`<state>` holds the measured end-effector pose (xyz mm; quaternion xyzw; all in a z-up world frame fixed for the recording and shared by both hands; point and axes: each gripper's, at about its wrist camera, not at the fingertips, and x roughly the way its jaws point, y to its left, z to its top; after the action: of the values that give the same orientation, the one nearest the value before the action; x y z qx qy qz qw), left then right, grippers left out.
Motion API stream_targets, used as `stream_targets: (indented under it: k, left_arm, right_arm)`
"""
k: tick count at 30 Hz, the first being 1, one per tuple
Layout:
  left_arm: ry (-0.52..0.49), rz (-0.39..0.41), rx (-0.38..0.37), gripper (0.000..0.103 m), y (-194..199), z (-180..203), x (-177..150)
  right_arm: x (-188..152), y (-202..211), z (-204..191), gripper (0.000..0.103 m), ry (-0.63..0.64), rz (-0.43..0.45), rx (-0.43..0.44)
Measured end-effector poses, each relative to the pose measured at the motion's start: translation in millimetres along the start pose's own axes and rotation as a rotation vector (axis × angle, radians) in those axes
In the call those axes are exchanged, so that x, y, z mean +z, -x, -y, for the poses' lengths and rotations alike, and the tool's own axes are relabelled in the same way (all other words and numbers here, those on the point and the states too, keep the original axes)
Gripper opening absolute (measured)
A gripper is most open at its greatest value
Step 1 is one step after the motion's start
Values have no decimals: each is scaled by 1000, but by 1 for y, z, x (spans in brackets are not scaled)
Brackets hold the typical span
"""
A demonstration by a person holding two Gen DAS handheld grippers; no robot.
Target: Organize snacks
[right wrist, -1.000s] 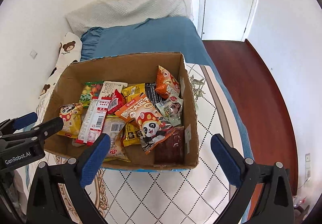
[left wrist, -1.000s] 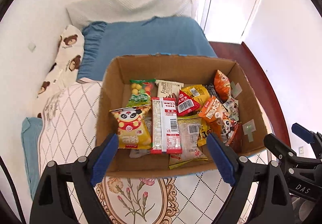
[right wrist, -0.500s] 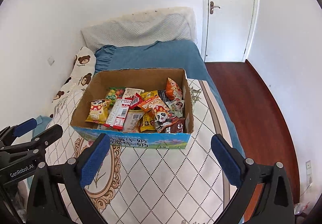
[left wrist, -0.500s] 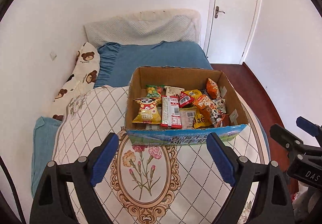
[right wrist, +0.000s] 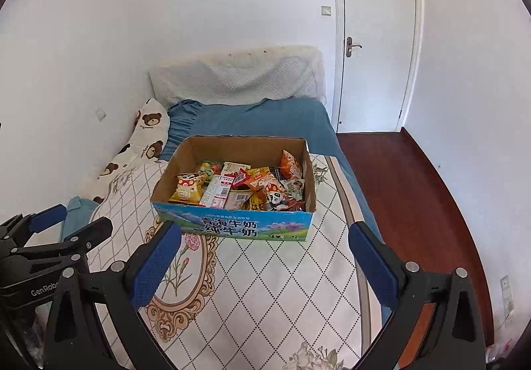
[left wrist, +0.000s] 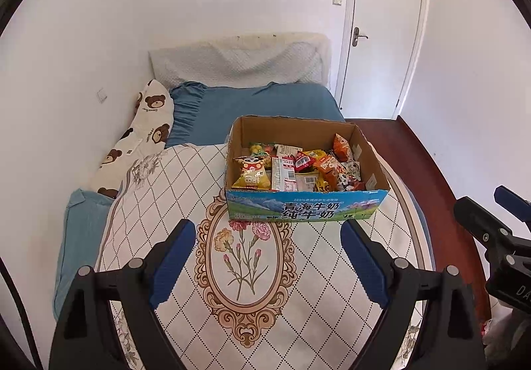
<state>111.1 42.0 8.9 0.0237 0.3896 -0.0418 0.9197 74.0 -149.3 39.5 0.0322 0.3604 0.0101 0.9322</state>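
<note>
Cardboard box (left wrist: 307, 209) of snacks (left wrist: 300, 169) sits frame centre on the quilt (left wrist: 252, 287), packets apparently already gathered inside, left gripper (left wrist: 267, 252) and right gripper (right wrist: 264, 257) both spread wide, empty, below it.

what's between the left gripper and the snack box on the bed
Only bare quilt: in the left wrist view the flower oval printed on it fills the stretch from the open left gripper to the snack box. No loose snacks there.
</note>
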Motion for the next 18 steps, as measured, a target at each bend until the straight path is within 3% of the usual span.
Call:
stream_targets:
  k: [13,14,16,18]
  left_arm:
    - [10,62,-7,90,24,3,0]
    - [16,62,-7,91,21,2,1]
    - [20,66,-7,103,14,2,4]
    - [24,72,1,103,6,2,8]
  right_arm:
    - [-1,39,-6,103,25,74,-33]
    - [0,39,-6,103,29,78,-40]
    - [1,35,-2,103,23,83,-53]
    - [2,28,1,103,14,86,-67]
